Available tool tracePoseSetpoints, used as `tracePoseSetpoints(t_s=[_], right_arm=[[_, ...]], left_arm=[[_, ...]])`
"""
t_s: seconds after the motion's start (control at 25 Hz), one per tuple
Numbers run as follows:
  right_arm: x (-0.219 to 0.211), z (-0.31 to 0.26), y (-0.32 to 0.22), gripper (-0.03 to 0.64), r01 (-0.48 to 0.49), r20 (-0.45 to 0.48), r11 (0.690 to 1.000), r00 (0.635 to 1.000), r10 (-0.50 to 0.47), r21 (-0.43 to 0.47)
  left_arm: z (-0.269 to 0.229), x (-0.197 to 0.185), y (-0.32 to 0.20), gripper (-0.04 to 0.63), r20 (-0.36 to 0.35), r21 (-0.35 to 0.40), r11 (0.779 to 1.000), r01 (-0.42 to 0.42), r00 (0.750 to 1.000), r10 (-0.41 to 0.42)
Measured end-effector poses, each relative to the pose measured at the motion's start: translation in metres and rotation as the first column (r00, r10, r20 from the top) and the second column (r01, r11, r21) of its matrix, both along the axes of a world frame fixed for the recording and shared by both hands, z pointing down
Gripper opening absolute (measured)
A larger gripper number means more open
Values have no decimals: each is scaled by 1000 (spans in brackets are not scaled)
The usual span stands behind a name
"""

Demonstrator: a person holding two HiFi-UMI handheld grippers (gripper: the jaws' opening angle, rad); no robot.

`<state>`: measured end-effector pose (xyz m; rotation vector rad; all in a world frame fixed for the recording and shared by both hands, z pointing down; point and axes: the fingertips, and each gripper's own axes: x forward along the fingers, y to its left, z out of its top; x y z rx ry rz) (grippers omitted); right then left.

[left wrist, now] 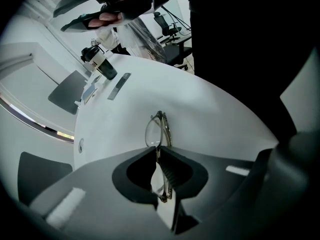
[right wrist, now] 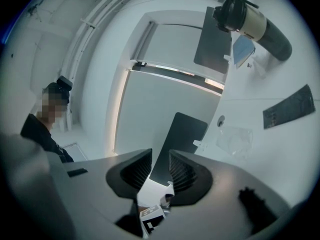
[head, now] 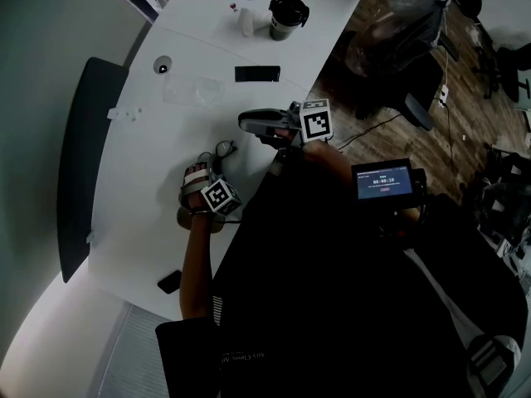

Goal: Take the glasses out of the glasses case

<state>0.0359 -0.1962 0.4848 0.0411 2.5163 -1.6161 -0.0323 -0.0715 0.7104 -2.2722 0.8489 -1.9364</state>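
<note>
Over white tabletop (left wrist: 215, 109), left hand-held gripper (left wrist: 159, 153) clamped on folded glasses (left wrist: 156, 131), lens poking past jaw tips, no case around them. Right hand-held gripper (right wrist: 159, 171) parted, empty. Risk: thin frame twisting or slipping in narrow pinch, lens knocking tabletop.

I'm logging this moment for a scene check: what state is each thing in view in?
glasses: clamped edge-on between the jaws.
left hand-held gripper: shut on the glasses.
right hand-held gripper: jaws apart, nothing between them.
cup: upright, lid on.
phone: lying flat, screen dark.
small screen: lit.
</note>
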Motion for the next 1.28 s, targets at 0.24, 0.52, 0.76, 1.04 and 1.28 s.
tracePoseSetpoints(t_s=[0.24,0.52,0.76,1.04,1.28], right_arm=[[6,0,-6,106,-33,15,999,999,33,-31],[-9,-4,3,106,18,13,999,1000,-17,-36],[-55,7,44,64,228,-120,967,969,-215,117],[-111,-3,121,8,485,-198,791,875,-442,372],[-140,36,173,6,656,-296,684,754,-586,318]], left_arm=[[1,3,-2,89,-4,21,1000,-9,1000,9],[-27,16,11,193,-179,-31,998,55,982,-59],[-93,-25,10,190,-545,-69,856,513,699,-463],[-166,-141,87,6,-895,-393,219,893,-316,-315],[-133,-160,201,6,-857,-400,-47,915,-391,-334]])
